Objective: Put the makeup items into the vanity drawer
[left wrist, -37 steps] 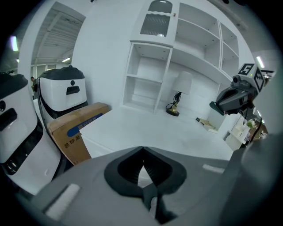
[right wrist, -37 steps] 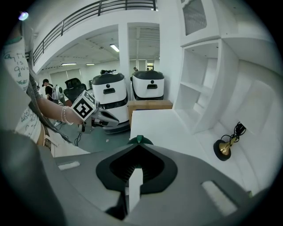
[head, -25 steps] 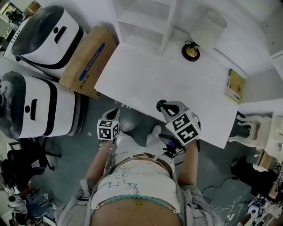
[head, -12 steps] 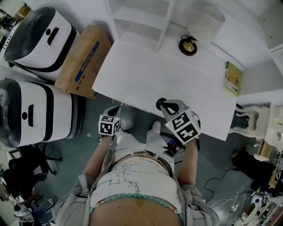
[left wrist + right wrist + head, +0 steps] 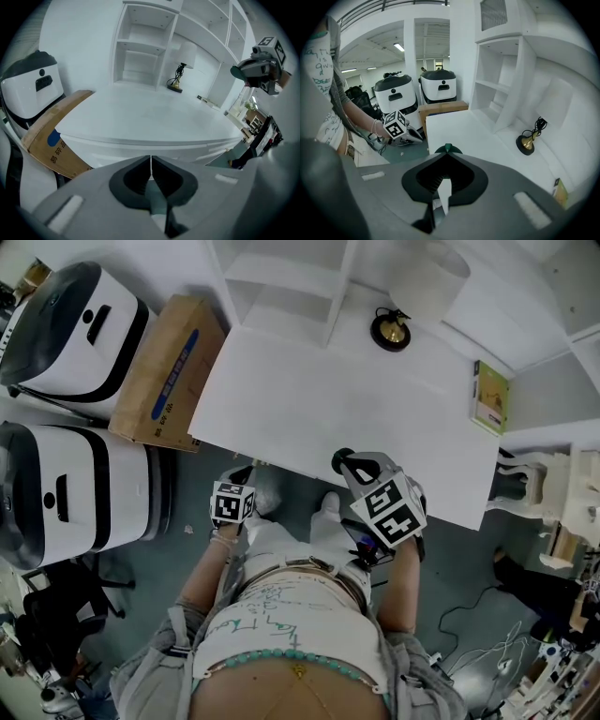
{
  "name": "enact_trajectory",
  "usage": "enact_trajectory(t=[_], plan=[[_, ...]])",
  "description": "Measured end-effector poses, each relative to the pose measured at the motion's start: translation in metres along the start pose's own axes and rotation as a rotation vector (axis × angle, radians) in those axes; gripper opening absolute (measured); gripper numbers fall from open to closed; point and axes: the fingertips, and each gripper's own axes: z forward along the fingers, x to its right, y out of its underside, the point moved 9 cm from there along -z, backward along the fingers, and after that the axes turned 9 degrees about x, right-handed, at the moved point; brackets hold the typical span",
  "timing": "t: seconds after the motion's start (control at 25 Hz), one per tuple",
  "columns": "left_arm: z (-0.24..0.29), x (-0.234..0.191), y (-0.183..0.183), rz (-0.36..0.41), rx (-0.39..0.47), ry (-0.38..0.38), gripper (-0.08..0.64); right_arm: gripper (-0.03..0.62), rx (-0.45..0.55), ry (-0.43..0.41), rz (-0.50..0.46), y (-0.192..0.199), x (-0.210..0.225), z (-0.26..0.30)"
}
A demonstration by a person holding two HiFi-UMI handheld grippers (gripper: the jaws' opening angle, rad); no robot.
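Plainly, the vanity (image 5: 347, 418) (flat-topped) is smooth white.

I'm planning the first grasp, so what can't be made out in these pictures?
White vanity drawer fronts: hidden under the white tabletop in the head view; partly covered by the left gripper in its own view.
Makeup items: none visible in any view.
Yellow-green booklet: print too small, head view.

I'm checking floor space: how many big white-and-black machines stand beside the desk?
2. The far machine stands beside the cardboard box; the near machine stands on the box's nearer side. Others may be out of frame.
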Motion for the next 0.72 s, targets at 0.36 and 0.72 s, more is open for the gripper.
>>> enact_trajectory(t=[0.36, 0.72], plan=[[0.024, -0.008, 0.009, 0.004, -0.076, 0.014, 0.006, 0.029, -0.023, 0.012, 0.018, 0.001, 0.008, 0.002], [0.043, -0.016, 0.018, 0.036, -0.144, 0.025, 0.009, 0.029, -0.037, 0.008, 0.031, 0.003, 0.011, 0.003]])
